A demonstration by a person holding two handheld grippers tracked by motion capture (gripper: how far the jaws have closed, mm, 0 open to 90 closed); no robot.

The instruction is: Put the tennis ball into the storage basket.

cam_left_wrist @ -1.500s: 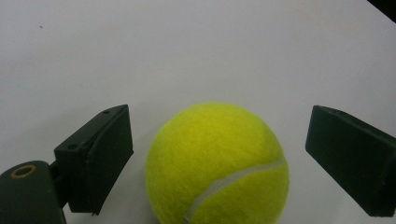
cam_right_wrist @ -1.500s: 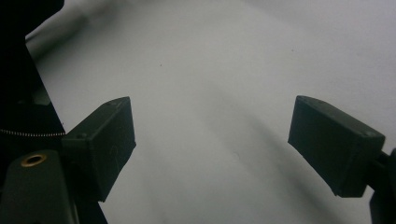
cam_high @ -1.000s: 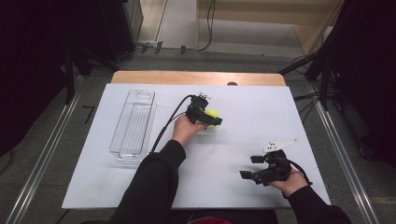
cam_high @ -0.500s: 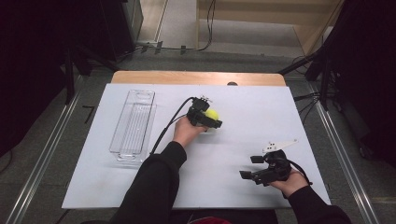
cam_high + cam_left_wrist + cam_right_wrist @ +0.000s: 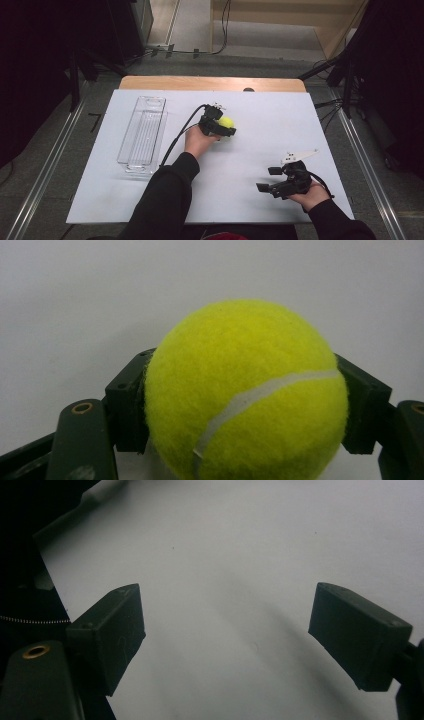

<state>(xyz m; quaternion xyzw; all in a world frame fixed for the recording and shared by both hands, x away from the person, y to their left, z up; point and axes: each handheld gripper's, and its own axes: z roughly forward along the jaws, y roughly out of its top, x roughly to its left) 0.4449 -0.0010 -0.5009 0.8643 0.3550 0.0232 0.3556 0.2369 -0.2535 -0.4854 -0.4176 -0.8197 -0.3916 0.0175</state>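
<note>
Big white-topped table (image 5: 250,200) carries everything, so there's plenty of bare surface to work on. The long clear plastic tray (image 5: 142,131) lies on its left part, long axis running away from the person, probably waiting to receive something. The left claw (image 5: 223,127) has just been closing and now pinches the fuzzy yellow-green tennis ball (image 5: 245,390) from both sides, mid-table. A ball has no long axis; its white seam runs diagonally. The right claw (image 5: 266,179) rests nearer the person, spread apart with nothing in it.

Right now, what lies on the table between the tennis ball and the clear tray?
In the high view, the stretch between the tennis ball and the clear plastic tray is bare white table, crossed by the left claw's black cable.
</note>
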